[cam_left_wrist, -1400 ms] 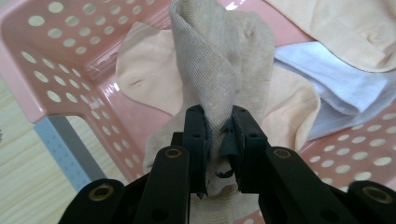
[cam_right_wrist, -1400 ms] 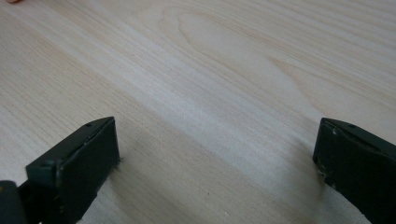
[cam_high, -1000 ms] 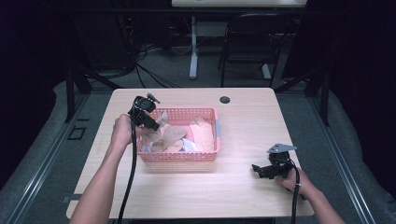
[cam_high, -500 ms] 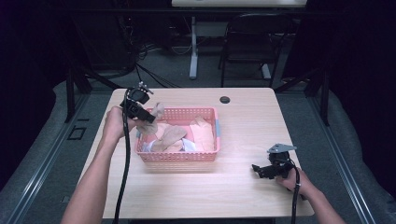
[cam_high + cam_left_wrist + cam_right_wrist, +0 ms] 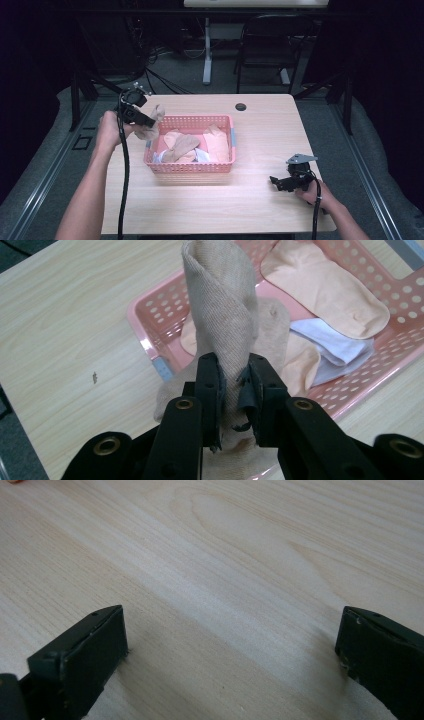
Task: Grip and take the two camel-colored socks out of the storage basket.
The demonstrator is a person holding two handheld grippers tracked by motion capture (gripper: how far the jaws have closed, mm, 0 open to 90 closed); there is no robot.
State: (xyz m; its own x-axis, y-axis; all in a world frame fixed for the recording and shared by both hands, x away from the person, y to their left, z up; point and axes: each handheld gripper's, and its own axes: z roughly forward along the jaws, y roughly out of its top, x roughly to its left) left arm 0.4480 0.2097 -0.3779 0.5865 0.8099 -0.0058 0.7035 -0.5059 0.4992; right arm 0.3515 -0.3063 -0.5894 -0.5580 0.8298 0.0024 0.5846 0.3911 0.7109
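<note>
A pink plastic basket (image 5: 227, 167) (image 5: 400, 290) sits mid-table holding several socks in tan, peach and white. My left gripper (image 5: 148, 121) (image 5: 233, 385) hangs above the basket's left rim, shut on a beige sock (image 5: 151, 125) (image 5: 225, 305) that dangles from its jaws. A peach sock (image 5: 325, 285) and a white sock (image 5: 335, 347) lie in the basket below it. My right gripper (image 5: 274, 181) (image 5: 230, 650) rests low over the bare wood at the front right, jaws wide apart with nothing between them.
The light wood table (image 5: 260, 210) has a round black grommet (image 5: 241, 107) near its far edge. A black chair (image 5: 270, 45) and cables stand on the floor beyond. The left gripper's cable (image 5: 122, 175) hangs along the forearm.
My left gripper has risen and drifted left and away from the basket's inside to above its left rim, lifting the beige sock with it. The right gripper has stayed put.
</note>
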